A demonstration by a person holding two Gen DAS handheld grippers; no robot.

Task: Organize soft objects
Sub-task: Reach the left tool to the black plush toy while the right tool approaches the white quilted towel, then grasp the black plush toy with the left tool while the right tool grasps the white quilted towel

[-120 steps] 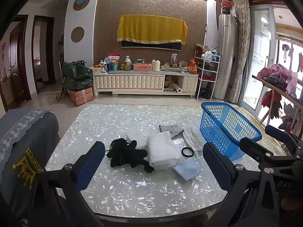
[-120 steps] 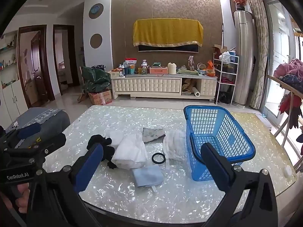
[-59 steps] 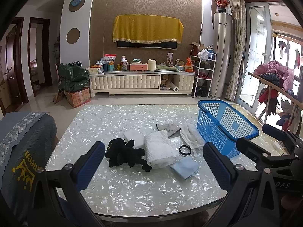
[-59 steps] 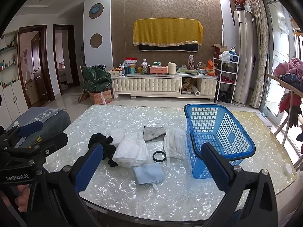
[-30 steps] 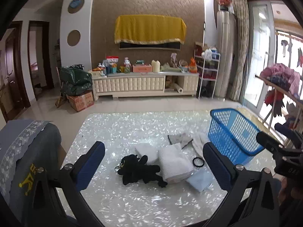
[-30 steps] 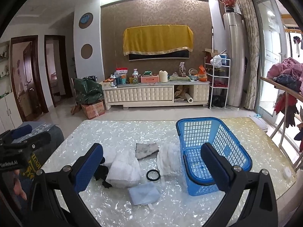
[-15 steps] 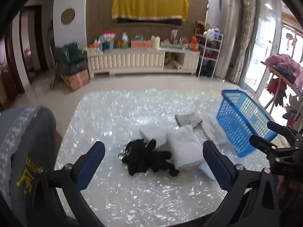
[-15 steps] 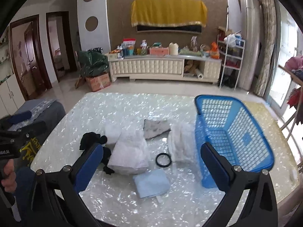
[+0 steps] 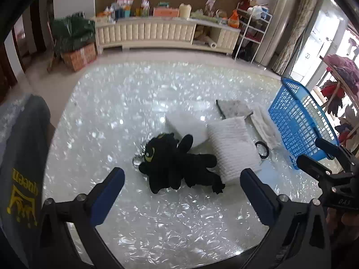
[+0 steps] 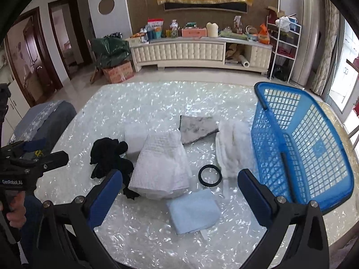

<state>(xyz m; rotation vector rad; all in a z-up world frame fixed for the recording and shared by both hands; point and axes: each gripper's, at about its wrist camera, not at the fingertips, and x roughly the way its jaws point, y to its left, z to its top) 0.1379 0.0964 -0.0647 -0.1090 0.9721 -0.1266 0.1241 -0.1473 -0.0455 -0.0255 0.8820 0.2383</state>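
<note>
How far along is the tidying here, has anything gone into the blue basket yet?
Nothing looks done: the basket is empty. Nothing is held; the left gripper, jaws closing a little, is above the black plush, and the right gripper is open over the white towel. Left on the table: plush, towel, blue cloth, the other cloths and a black ring.

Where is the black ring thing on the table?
In the right wrist view the black ring lies flat mid-table, between the big white folded towel and the fluffy white cloth, just beyond the light blue cloth.
</note>
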